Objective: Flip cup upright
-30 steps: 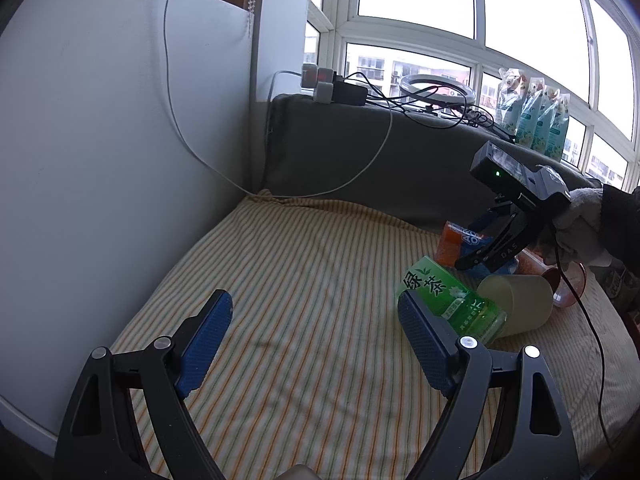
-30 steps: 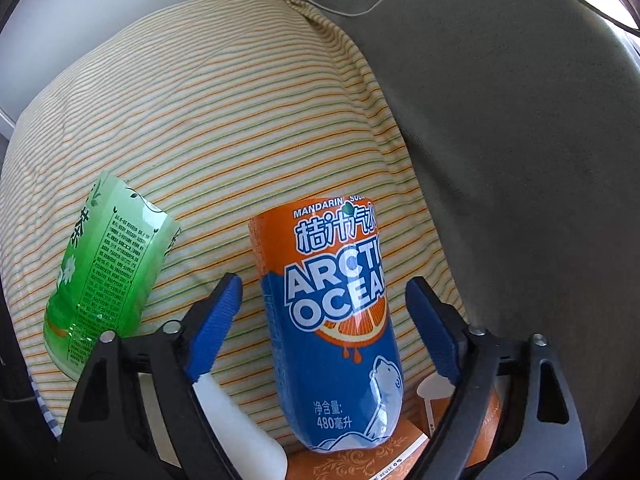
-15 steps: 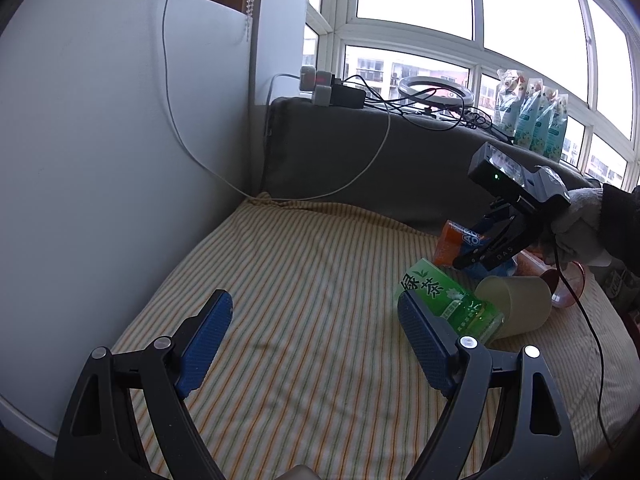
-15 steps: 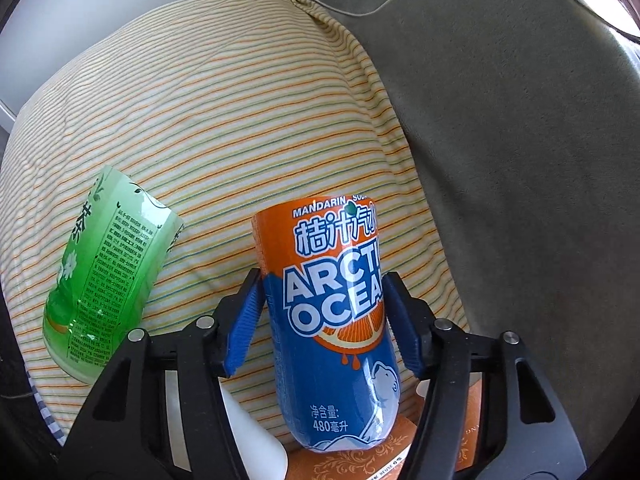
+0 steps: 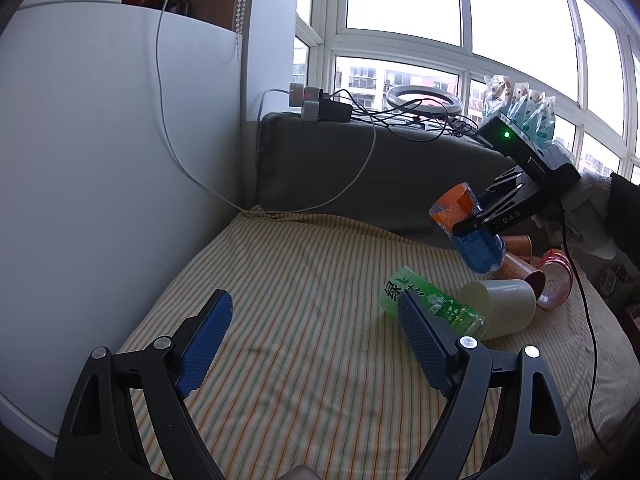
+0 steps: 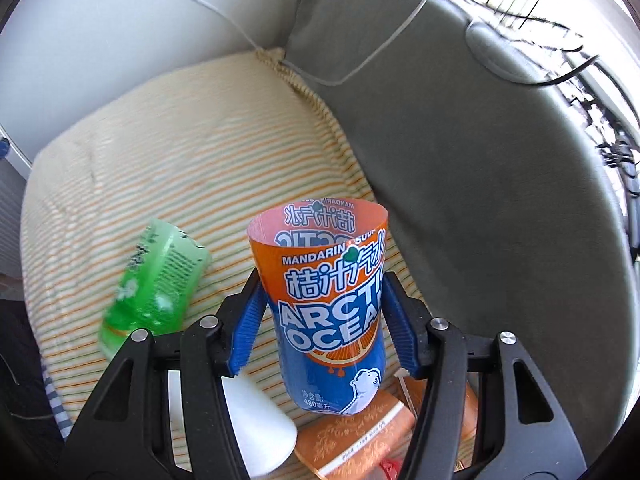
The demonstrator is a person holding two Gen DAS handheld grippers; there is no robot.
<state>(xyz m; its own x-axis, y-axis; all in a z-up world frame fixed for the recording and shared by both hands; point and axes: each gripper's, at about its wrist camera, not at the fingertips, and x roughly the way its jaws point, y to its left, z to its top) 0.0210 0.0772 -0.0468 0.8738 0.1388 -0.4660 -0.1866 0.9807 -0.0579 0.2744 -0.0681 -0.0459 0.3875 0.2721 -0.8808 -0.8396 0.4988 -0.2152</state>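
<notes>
From my remote feed: a cushion covered in striped fabric [image 5: 304,312] fills the foreground, backed by a grey upholstered bolster [image 5: 360,176]. A white curved wall panel [image 5: 100,160] rises on the left, with a white cable [image 5: 168,136] trailing down it. Behind, a bay of white-framed windows [image 5: 404,8] admits flat, overcast daylight; apartment blocks show beyond. A ring light [image 5: 424,100] and tangled chargers sit on the sill.

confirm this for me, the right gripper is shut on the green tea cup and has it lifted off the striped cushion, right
Not quite. The right gripper is shut on the orange and blue Arctic Ocean cup, lifted off the striped cushion, as the right wrist view shows. The green tea cup lies on its side there.
</notes>
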